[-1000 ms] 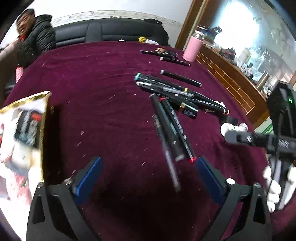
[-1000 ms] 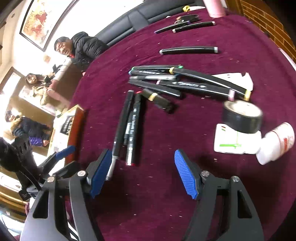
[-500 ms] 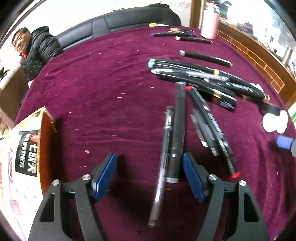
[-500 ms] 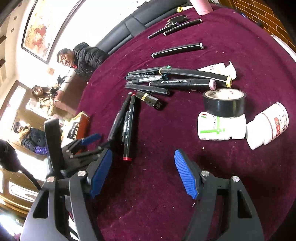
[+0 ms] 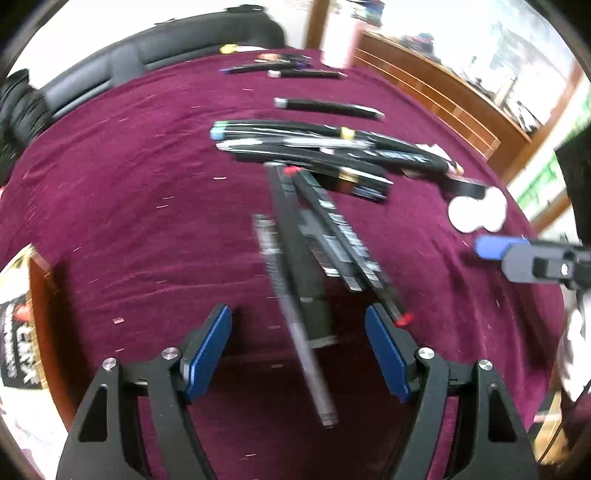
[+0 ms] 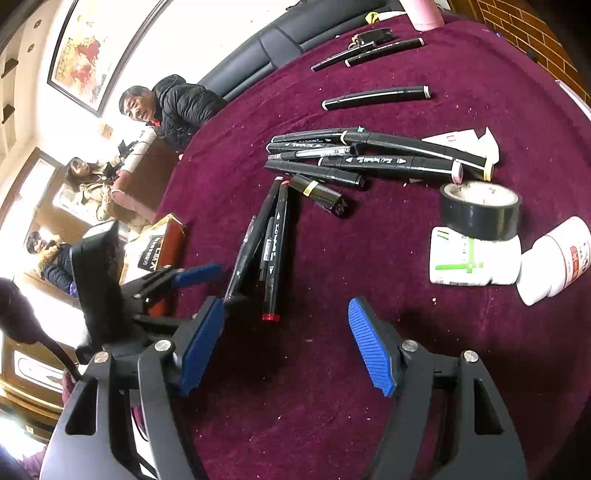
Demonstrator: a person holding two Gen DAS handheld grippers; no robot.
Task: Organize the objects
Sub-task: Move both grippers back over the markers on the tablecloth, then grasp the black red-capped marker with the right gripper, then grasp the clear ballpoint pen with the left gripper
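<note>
Three black pens and markers [image 5: 299, 266] lie side by side on the burgundy cloth [image 5: 147, 206]; one has a red tip [image 6: 270, 316]. My left gripper [image 5: 297, 321] points down over their near ends. It is open, with a thick marker and a thin pen [image 5: 295, 332] between its blue pads, untouched. In the right wrist view a left gripper finger [image 6: 195, 275] shows beside the same pens [image 6: 275, 240]. My right gripper [image 6: 284, 314] hangs open just in front of the red tip, holding nothing. A larger pile of black markers [image 6: 369, 158] lies beyond.
A black tape roll [image 6: 480, 212] leans on a white bottle [image 6: 474, 258], with another white bottle [image 6: 554, 258] beside it. A gold and white box [image 6: 155, 247] sits at the left edge. More markers [image 6: 375, 98] and a pink bottle [image 6: 424, 14] lie farther back. People sit past the table's left side.
My left gripper's jaws have narrowed and it has swung over the three pens, so their ends now lie between its fingers. The right gripper has barely moved.
</note>
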